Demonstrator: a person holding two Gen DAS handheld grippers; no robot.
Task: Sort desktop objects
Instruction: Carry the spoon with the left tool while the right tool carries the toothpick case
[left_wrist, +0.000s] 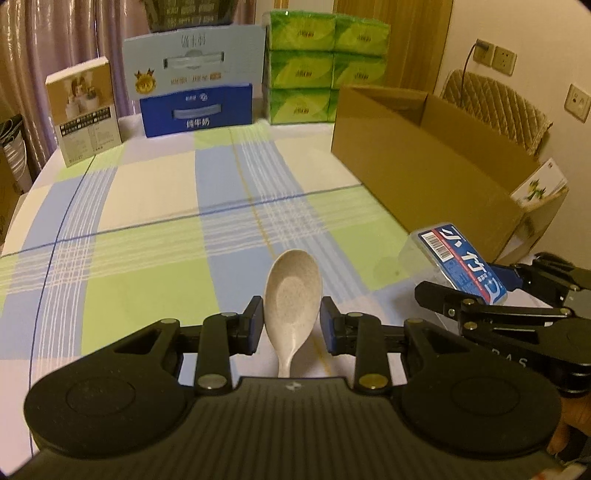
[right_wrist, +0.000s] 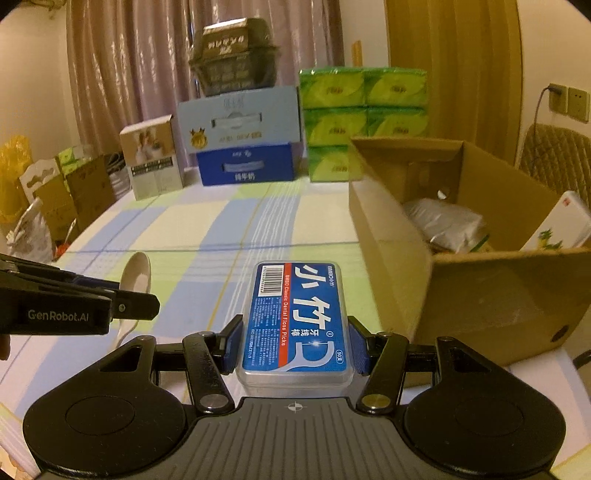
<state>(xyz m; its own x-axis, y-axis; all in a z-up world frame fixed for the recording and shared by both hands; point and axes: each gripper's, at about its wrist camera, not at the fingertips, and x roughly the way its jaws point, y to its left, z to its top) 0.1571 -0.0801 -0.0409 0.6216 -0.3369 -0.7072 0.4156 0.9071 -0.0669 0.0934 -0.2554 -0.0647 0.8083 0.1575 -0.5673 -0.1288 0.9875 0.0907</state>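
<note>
My left gripper (left_wrist: 291, 319) is shut on a beige spoon (left_wrist: 291, 291), bowl pointing forward, held above the checked tablecloth. My right gripper (right_wrist: 295, 341) is shut on a clear dental floss pick box with a blue label (right_wrist: 297, 319). The floss box also shows in the left wrist view (left_wrist: 458, 262), at the right, near the open cardboard box (left_wrist: 424, 162). The spoon shows at the left in the right wrist view (right_wrist: 136, 275), held by the left gripper (right_wrist: 133, 308). The cardboard box (right_wrist: 480, 288) lies just right of the right gripper and holds a white bag and other items.
At the table's far edge stand a beige carton (left_wrist: 86, 110), a blue milk carton (left_wrist: 197, 110) under a pale blue carton, and stacked green tissue packs (left_wrist: 325, 66). A padded chair (left_wrist: 498, 107) stands behind the cardboard box. Bags and boxes (right_wrist: 48, 199) stand left of the table.
</note>
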